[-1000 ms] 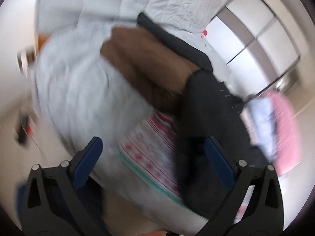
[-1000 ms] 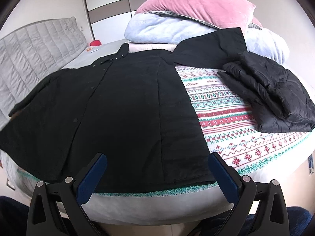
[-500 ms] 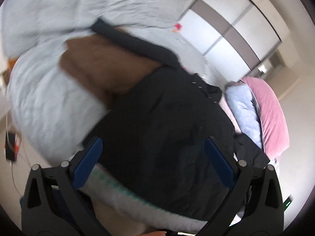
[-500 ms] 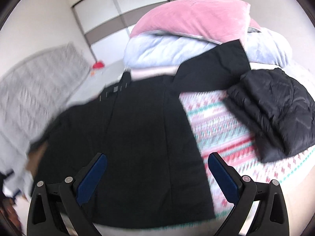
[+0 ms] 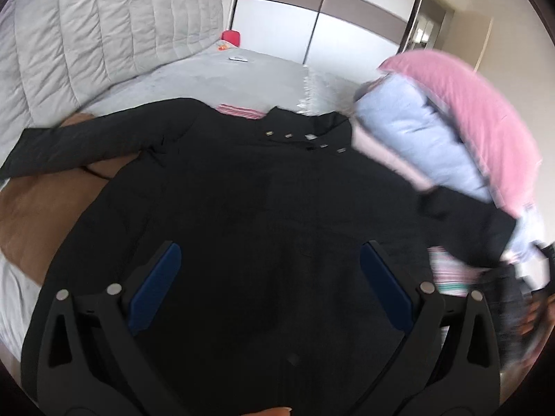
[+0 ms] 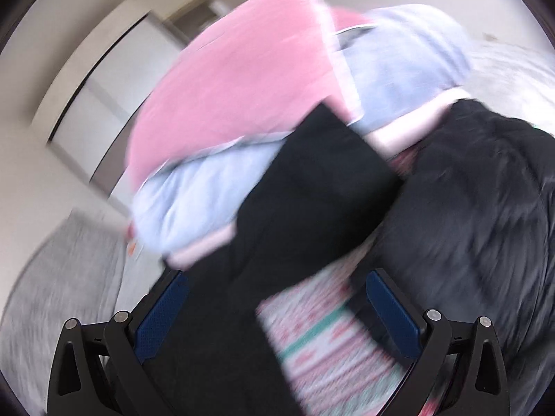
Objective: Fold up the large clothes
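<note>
A large black coat [image 5: 249, 215] lies spread flat on the bed, collar with metal snaps at the far end, one sleeve stretched to the left. My left gripper [image 5: 270, 270] hovers open above the coat's body, nothing between its blue pads. In the blurred right wrist view the coat's right sleeve [image 6: 312, 187] runs up onto the pillows, and my right gripper [image 6: 277, 298] is open over the sleeve and the patterned blanket [image 6: 319, 339]. Nothing is held.
A pink pillow [image 5: 485, 131] and a pale blue duvet [image 5: 416, 138] are stacked at the right. A folded black puffer jacket [image 6: 485, 228] lies right of the sleeve. A brown cloth [image 5: 38, 215] sits left, the grey quilted headboard [image 5: 86, 34] and wardrobe doors [image 5: 329, 20] behind.
Both grippers have swung: the left view turned from the bed's left side to face the coat squarely, the right view moved forward and right toward the sleeve and pillows. Both stayed open.
</note>
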A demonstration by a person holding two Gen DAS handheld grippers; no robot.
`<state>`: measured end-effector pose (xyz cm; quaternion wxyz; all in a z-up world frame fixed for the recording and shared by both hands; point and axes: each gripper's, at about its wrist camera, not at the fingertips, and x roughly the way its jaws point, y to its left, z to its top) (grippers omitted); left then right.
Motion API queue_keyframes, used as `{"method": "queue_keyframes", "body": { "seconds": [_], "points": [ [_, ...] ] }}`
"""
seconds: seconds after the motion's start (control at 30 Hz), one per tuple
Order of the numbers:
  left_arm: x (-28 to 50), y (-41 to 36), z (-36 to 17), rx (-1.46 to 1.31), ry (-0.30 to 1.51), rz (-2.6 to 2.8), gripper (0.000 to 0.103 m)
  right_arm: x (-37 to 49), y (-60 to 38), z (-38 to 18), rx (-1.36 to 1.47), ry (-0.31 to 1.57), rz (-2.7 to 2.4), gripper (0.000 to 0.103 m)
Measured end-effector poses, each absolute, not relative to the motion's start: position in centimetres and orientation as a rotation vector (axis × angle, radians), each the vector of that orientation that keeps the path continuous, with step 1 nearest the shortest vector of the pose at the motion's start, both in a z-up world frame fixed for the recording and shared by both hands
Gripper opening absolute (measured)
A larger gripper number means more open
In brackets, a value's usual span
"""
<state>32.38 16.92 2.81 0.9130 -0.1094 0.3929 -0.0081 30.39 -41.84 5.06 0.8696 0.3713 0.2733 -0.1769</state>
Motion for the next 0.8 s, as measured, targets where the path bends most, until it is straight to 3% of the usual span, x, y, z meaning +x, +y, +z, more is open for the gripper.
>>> {"method": "queue_keyframes", "body": {
  "seconds": [0.17,0.47,0.5,0.57,0.6,0.7,0.8],
  "points": [
    [35.6,18.3,-3.4,-0.301,0.954,0.011,0.103,32.3,-48.7,2.1,0.804,0.568,-0.446,0.101],
    [36.6,19.7,-5.9,-0.349,1.045,-0.007,0.103,40.8,-51.2,-0.8,0.506,0.678,-0.464,0.093],
    [36.5,19.8,-6.1,-0.35,1.052,-0.006,0.103,41.9,-51.2,-1.5,0.463,0.705,-0.477,0.087],
    [36.5,20.2,-6.3,-0.352,1.063,-0.002,0.103,42.6,-50.9,-2.8,0.423,0.758,-0.509,0.056],
    [36.5,20.1,-6.5,-0.352,1.067,-0.001,0.103,42.7,-51.1,-3.6,0.445,0.779,-0.488,0.018],
    [36.5,19.5,-6.7,-0.354,1.07,-0.006,0.103,41.4,-51.8,-3.0,0.56,0.715,-0.364,0.009],
    [36.6,18.8,-6.8,-0.332,1.055,-0.005,0.103,39.7,-51.1,1.1,0.58,0.607,-0.313,0.007]
  ]
}}
